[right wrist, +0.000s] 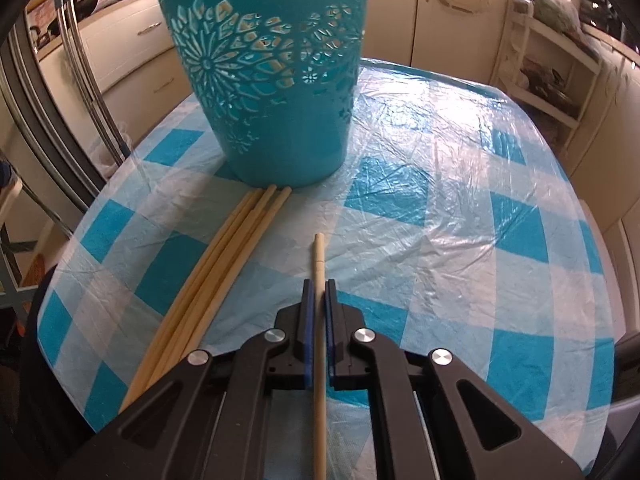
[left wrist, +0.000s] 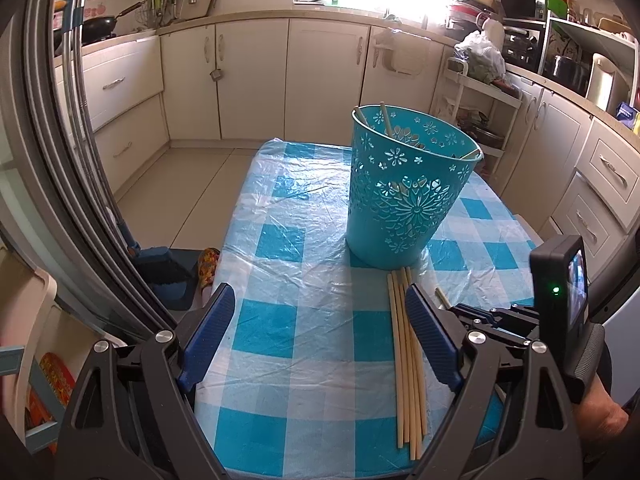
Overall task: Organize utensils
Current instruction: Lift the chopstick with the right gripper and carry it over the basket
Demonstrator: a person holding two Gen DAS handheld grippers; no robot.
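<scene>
A teal cut-out bucket (left wrist: pixel 404 188) stands on the blue-and-white checked table (left wrist: pixel 280 320), with chopsticks leaning inside it. It also shows in the right wrist view (right wrist: pixel 272 80). Several wooden chopsticks (left wrist: pixel 408 360) lie in a bundle in front of the bucket, seen too in the right wrist view (right wrist: pixel 208 280). My left gripper (left wrist: pixel 320 336) is open and empty above the table, its right finger beside the bundle. My right gripper (right wrist: pixel 319 288) is shut on a single chopstick (right wrist: pixel 319 256), held low over the table to the right of the bundle, pointing toward the bucket. The right gripper's body shows at the left wrist view's right edge.
White kitchen cabinets (left wrist: pixel 256 76) ring the room. A white shelf cart (left wrist: pixel 476 108) stands behind the table on the right. A refrigerator door edge (left wrist: pixel 60 140) is at the left, with a dustpan and brush (left wrist: pixel 172 272) on the floor beside it.
</scene>
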